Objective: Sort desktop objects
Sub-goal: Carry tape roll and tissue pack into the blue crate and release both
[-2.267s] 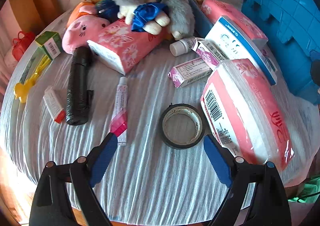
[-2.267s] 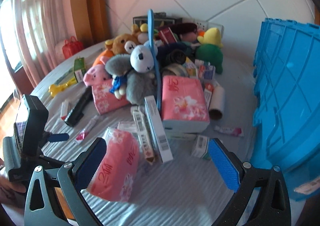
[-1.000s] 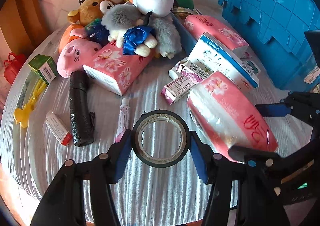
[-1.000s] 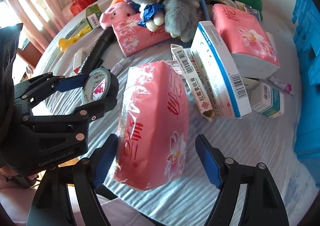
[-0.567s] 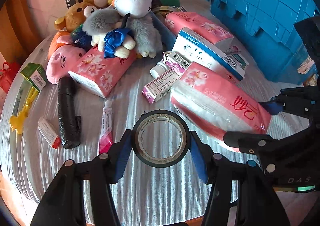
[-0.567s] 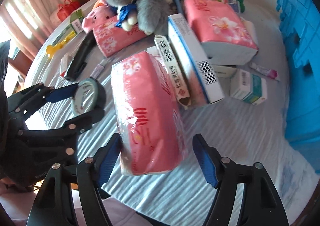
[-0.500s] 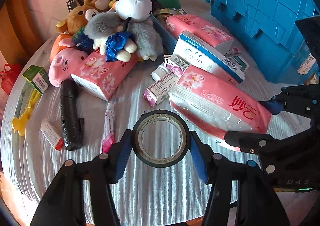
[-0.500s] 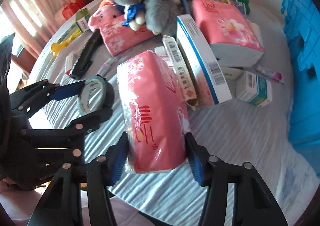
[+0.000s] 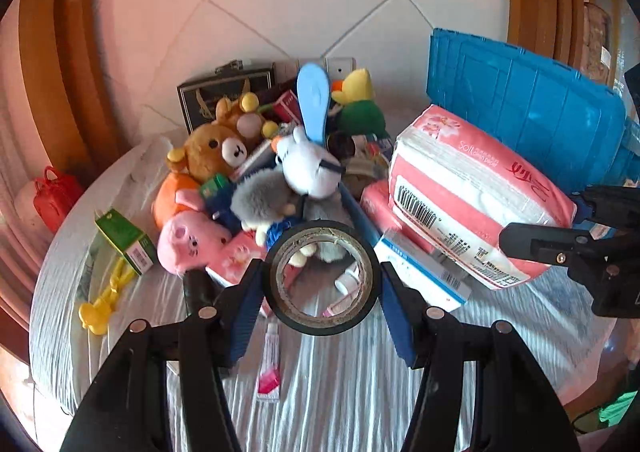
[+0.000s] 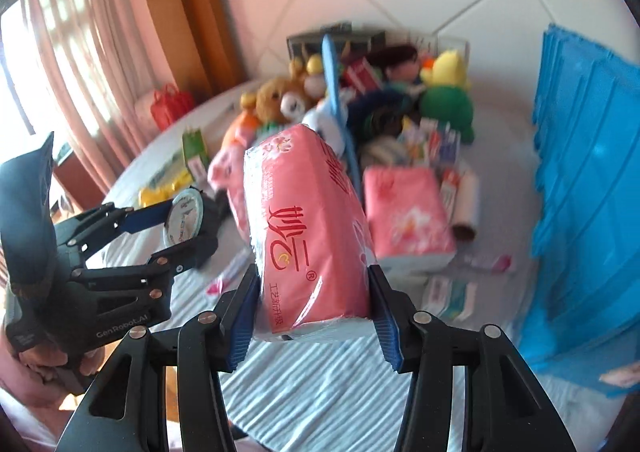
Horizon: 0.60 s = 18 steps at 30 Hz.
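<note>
While the left wrist view looks straight through the black tape roll (image 9: 323, 278), the right wrist view shows its pale printed side face, something the first cannot. Left gripper (image 9: 322, 294) pinches that roll between both blue pads, lifted above the striped tablecloth (image 9: 344, 392). Right gripper (image 10: 312, 302) squeezes the pink tissue pack (image 10: 310, 244), which juts forward beyond its fingertips; the barcoded end shows only from the left. Blue crate (image 10: 588, 192) stands to its right.

Tissue pack (image 10: 310, 236) glossy plastic film; tablecloth (image 9: 352, 392) ribbed cloth; crate (image 9: 532, 108) smooth plastic.
</note>
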Tool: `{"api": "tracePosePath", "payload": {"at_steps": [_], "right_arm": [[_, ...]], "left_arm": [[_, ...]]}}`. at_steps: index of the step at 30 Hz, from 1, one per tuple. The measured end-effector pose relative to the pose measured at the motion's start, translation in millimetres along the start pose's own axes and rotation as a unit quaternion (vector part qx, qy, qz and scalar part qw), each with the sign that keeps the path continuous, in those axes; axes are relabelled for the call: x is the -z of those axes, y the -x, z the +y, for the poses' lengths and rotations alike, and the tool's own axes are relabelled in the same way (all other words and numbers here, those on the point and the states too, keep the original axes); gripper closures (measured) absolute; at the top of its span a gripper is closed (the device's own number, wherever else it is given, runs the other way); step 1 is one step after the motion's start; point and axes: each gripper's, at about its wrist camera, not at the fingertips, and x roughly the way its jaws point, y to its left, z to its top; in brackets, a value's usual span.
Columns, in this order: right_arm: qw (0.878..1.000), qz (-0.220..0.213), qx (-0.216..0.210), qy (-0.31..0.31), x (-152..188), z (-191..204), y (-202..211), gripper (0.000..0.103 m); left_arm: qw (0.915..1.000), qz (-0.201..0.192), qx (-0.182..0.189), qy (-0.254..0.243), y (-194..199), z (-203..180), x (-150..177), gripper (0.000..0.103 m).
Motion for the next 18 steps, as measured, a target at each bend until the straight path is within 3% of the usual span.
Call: {"api": "tracePosePath", "payload": {"at_steps": [8, 18], "right_arm": [[0.993, -0.109, 0.05, 0.011, -40.3, -17.2, 67.3, 0.052], [0.969, -0.218, 0.116, 0.007, -60.8, -52.9, 151.4, 0.052]], "left_arm": [[0.9973, -0.068, 0.026, -0.013, 20.9, -34.1, -56.6, 0.048], [0.9888, -0.124, 0.068, -0.048, 34.6, -102.9, -112.1, 0.048]]}}
